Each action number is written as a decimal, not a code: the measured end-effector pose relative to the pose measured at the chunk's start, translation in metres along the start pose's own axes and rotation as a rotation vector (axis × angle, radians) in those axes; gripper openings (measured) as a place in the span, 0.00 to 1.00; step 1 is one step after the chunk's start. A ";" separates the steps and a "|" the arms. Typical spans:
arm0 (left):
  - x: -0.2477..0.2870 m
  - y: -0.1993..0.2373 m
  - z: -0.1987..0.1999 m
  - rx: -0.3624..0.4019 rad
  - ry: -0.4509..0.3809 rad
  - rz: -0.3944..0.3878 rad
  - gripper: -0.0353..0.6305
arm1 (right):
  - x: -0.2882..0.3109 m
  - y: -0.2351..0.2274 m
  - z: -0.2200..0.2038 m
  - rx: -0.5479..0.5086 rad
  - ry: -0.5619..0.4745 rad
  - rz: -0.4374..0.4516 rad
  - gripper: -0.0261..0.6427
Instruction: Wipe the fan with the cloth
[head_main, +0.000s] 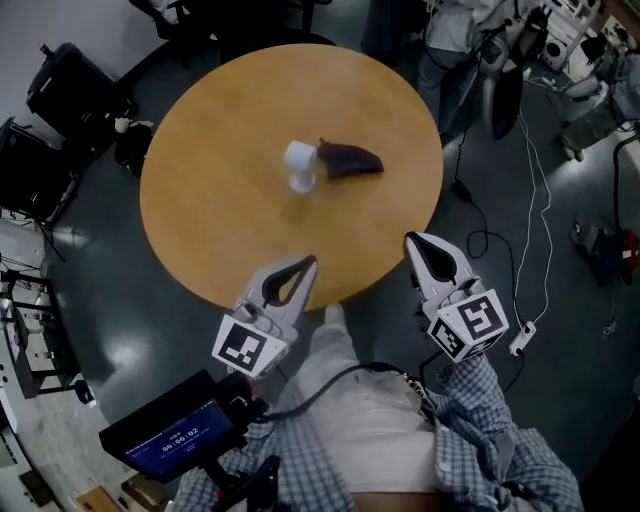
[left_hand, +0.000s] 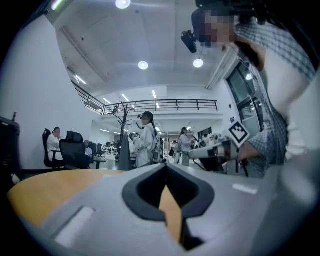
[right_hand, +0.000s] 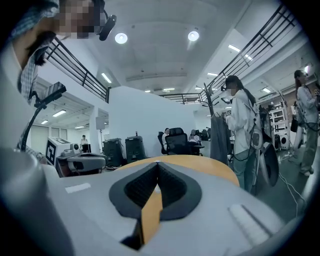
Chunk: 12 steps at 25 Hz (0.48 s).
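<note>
In the head view, we see the small white fan (head_main: 300, 165) near the middle of the round table (head_main: 200, 230), with the dark cloth (head_main: 350, 158) just beside it on its right, seemingly touching. The left tongs (head_main: 312, 260) and right tongs (head_main: 410, 238) hover at the table's near edge, well apart from both. We judge that pulling the cloth away could nudge or topple the fan, which looks light, and wiping it unbraced could push it across the table. In the left gripper view, the left tongs (left_hand: 166, 165) are closed on nothing; only tabletop lies ahead. In the right gripper view, the right tongs (right_hand: 158, 164) are likewise closed and empty, so reaching the cloth unopened would only shove it. We see no container on the table.
</note>
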<state>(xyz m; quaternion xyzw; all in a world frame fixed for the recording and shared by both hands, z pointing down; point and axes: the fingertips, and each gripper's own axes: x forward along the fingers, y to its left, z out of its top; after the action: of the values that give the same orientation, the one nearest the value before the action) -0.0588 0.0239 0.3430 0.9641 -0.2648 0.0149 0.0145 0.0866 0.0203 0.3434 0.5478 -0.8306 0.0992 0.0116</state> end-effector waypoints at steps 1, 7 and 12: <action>0.004 0.012 -0.002 0.000 0.011 -0.001 0.05 | 0.016 -0.004 0.003 -0.003 0.005 0.000 0.04; 0.026 0.060 -0.009 -0.013 0.039 0.006 0.06 | 0.074 -0.022 0.010 -0.021 0.028 0.014 0.04; 0.042 0.077 -0.021 -0.031 0.075 0.020 0.06 | 0.100 -0.032 -0.003 -0.018 0.077 0.028 0.04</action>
<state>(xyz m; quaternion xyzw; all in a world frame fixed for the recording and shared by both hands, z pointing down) -0.0630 -0.0630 0.3671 0.9598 -0.2739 0.0469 0.0391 0.0756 -0.0818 0.3643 0.5319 -0.8379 0.1128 0.0472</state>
